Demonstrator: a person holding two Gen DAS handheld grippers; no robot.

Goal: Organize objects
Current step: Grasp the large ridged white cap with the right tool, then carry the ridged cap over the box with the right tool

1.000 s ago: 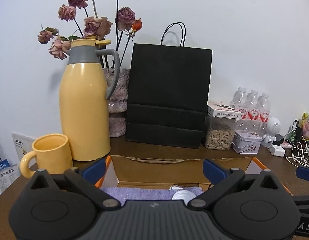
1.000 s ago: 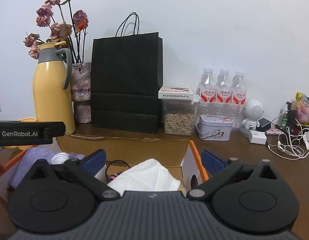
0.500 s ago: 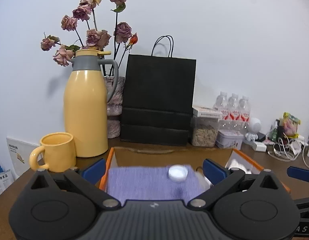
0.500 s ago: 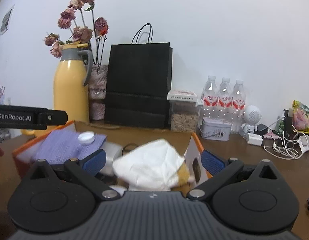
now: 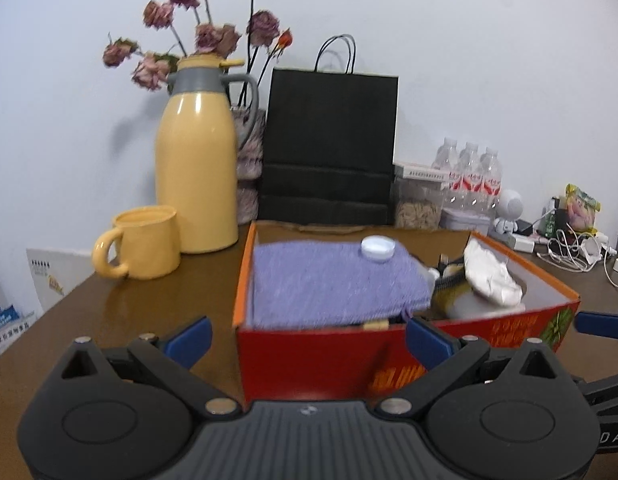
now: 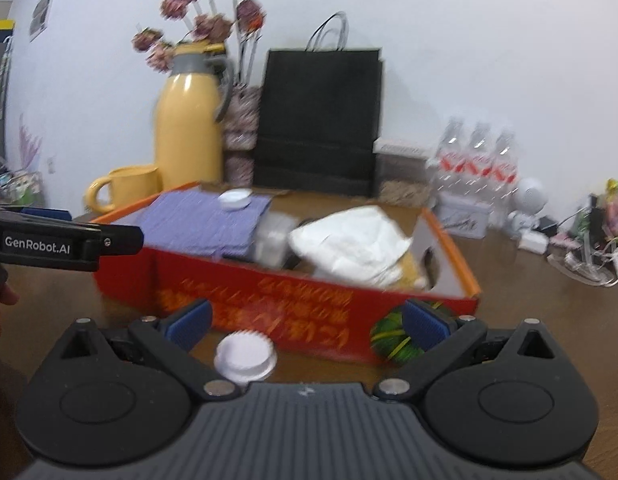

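While both hand-held grippers sit low at the front edge, the brown bench point(image 5: 121, 312) carries everything. Biggest item on it: red box point(image 5: 317, 360) with orange rim, open top, centre of the bench, gold lettering on its near wall. Behind it against the wall: black paper bag point(image 5: 329, 148), upright, handles up. Left of the bag: yellow thermos jug point(image 5: 195, 176) with grey collar, dried roses point(image 5: 197, 36) in a vase partly hidden behind it. Yellow mug point(image 5: 143, 246) stands just beside the jug, handle to the left, apart from the box.

Inside the box: purple towel point(image 5: 329, 280) fills the left part, lying flat. White crumpled bag point(image 6: 349, 240) lies in the right part, resting on other items too blurred to name. Small white round lid point(image 5: 378, 247) sits on the towel's far edge.

Right rear of the bench: three water bottles point(image 5: 471, 172), seed jar point(image 5: 417, 204), small tin point(image 6: 461, 216), white toy robot point(image 5: 509, 210), tangle of white cables point(image 5: 569, 248).

White ridged cap point(image 6: 245, 354) lies on the bench just in front of the box wall, between the right hand-held gripper's fingers but touching neither.

Left hand-held gripper point(image 5: 309, 342): released, jaws wide, nothing between them, aimed at the box's near wall. Right hand-held gripper point(image 6: 307, 324): released, jaws wide, empty. Right view is motion-blurred.
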